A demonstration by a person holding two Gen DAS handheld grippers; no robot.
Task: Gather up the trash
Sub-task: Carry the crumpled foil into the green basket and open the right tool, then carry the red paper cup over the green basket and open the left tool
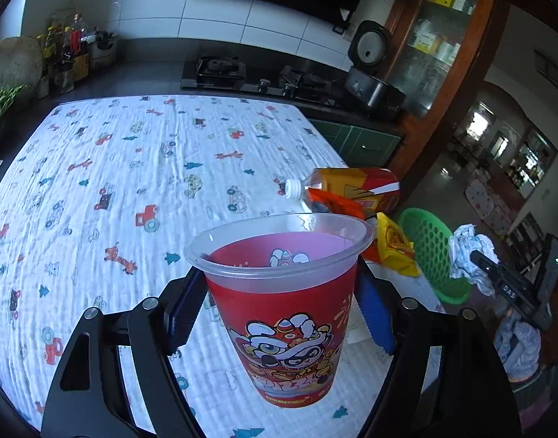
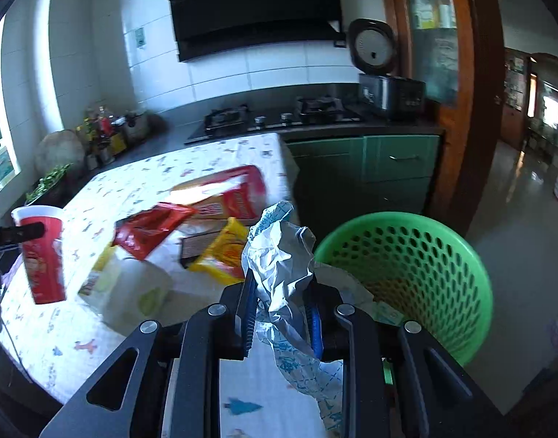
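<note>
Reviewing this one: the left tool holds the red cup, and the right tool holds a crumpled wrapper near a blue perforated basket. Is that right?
One detail is wrong: the basket is green, not blue, as the right wrist view shows. The rest stands: the left tool holds the red cup, and the right tool holds the crumpled wrapper near the perforated basket.

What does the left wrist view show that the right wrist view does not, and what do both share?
Only the left wrist view shows the bottle's white cap and the left gripper closed on the red cup.

Only the right wrist view shows the white roll lying on the table and the right gripper clamping the crumpled wrapper.

Both show the cup, the wrapper, the green basket and the yellow packet.
</note>
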